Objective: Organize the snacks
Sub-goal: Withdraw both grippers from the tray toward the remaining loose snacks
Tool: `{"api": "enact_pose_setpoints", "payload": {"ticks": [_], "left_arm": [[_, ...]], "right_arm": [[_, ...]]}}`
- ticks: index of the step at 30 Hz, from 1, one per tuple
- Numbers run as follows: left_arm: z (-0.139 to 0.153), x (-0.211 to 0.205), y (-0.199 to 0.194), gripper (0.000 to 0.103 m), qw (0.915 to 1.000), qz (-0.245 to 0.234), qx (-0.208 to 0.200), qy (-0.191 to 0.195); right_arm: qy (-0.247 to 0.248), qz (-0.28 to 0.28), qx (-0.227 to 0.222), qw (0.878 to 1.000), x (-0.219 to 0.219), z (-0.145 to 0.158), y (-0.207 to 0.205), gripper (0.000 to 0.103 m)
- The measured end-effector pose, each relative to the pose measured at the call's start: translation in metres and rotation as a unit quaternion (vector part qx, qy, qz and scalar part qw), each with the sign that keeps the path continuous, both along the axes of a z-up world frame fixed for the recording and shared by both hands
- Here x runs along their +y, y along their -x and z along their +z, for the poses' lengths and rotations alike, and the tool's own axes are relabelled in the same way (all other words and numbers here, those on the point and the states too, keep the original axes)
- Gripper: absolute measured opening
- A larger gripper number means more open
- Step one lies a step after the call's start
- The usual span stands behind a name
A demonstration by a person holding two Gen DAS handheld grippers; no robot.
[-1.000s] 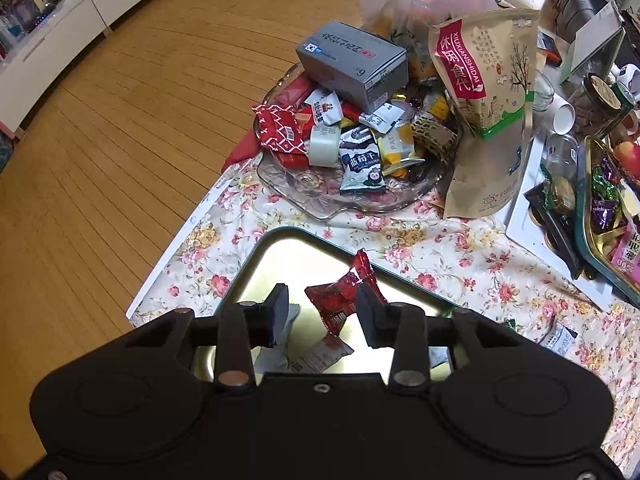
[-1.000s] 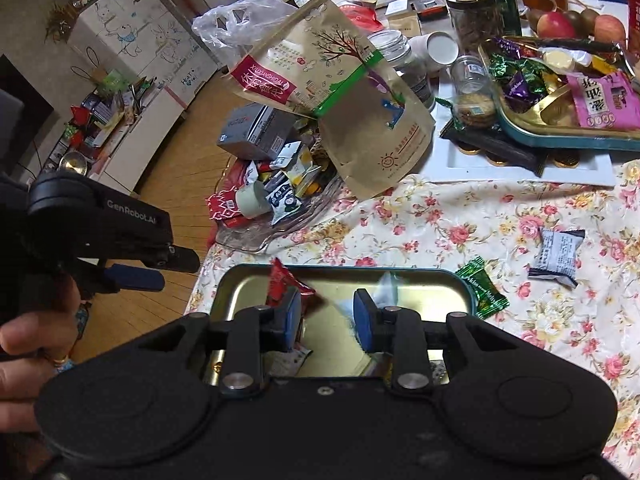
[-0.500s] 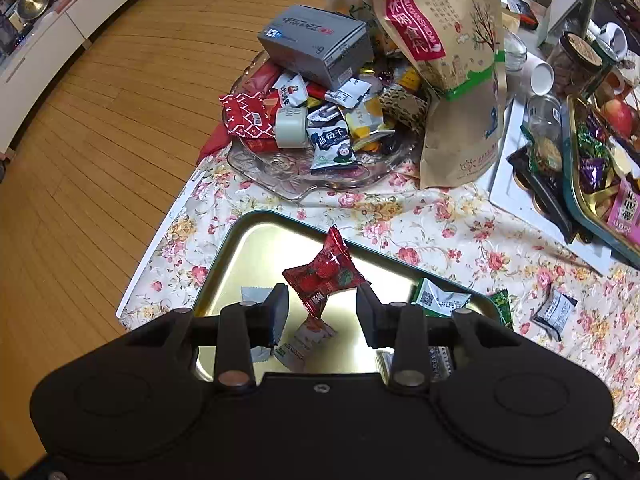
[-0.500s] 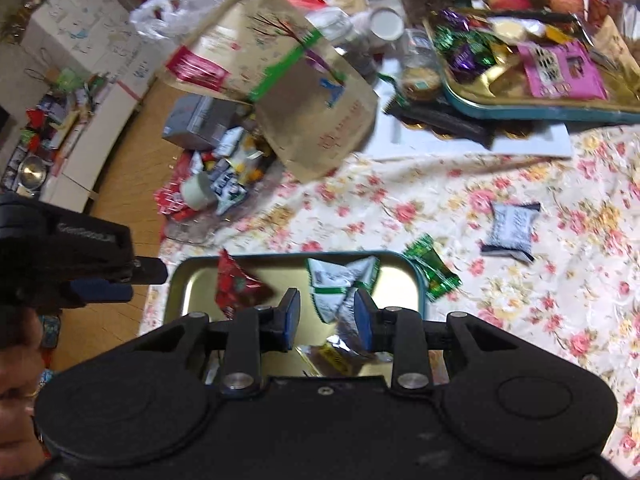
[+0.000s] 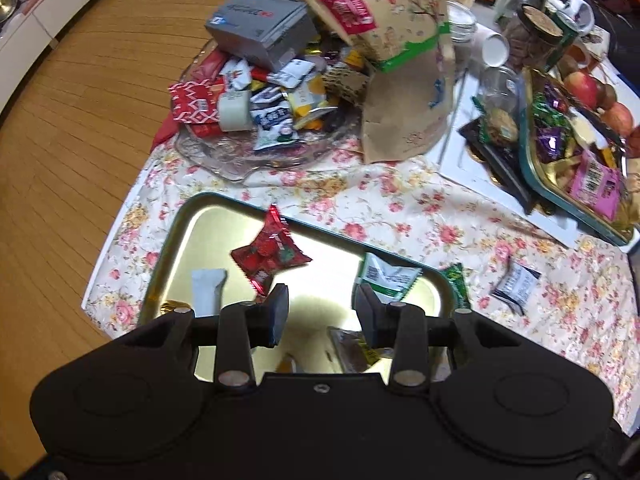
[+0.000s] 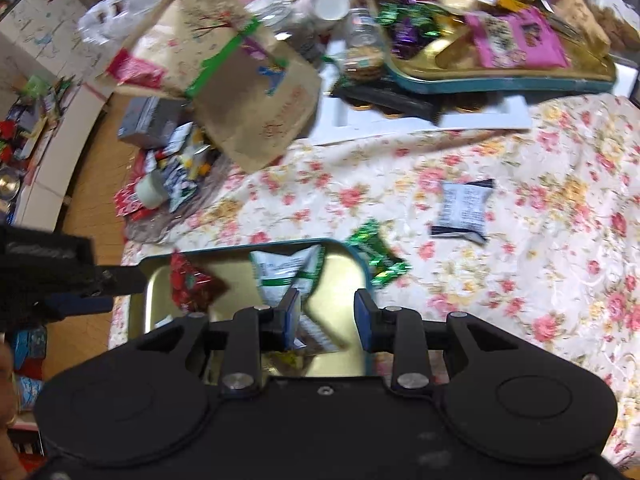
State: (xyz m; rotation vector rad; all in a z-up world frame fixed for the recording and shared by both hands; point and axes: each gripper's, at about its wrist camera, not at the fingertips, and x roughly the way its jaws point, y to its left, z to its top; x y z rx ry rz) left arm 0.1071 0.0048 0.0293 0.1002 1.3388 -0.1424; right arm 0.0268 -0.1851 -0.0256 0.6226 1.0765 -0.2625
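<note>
While both tools hang over the near tin, the scene reads so, left to right:

Glass dish (image 5: 224, 160): far left on the flowered cloth, heaped with small packets; a grey box (image 5: 256, 28) lies on top.
Kraft bag (image 5: 404, 60): upright just right of the dish, its base on the cloth.
Gold tray (image 5: 208, 216): nearest, teal-rimmed.
Red candy (image 5: 272, 252): lying in the tray, left of middle.
White-green packet (image 5: 384, 276): in the tray near its right rim.
Left gripper (image 5: 322, 312): jaws apart, nothing between them, above the tray.
Green wrapper (image 6: 378, 258): on the cloth, touching the tray's right corner.
Right gripper (image 6: 327, 318): jaws parted, empty, over the tray's right end.
Black-white packet (image 6: 462, 206): alone on the cloth, right of the tray.
Far tray (image 6: 500, 80): back right, full of sweets.
</note>
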Motion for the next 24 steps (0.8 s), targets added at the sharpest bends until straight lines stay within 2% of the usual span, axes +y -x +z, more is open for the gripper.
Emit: {"api": "enact_pose_setpoints", "payload": {"ticks": [9, 15, 20, 24], "left_arm": [[0.018, -0.031, 0.017, 0.047, 0.9981, -0.047, -0.008, 0.039], [0.024, -0.041, 0.02, 0.047, 0.9969, -0.052, -0.008, 0.058], [0.028, -0.044, 0.022, 0.047, 0.996, -0.061, -0.01, 0.064], [0.029, -0.04, 0.019, 0.047, 0.9964, -0.052, -0.01, 0.066]], "right_arm": [[0.025, -0.097, 0.047, 0.994, -0.058, -0.025, 0.019, 0.033], [0.045, -0.12, 0.07, 0.989, -0.074, -0.04, 0.015, 0.033], [0.044, -0.126, 0.042, 0.99, -0.071, -0.036, -0.001, 0.033], [0.051, -0.085, 0.014, 0.995, -0.056, -0.033, -0.026, 0.033]]}}
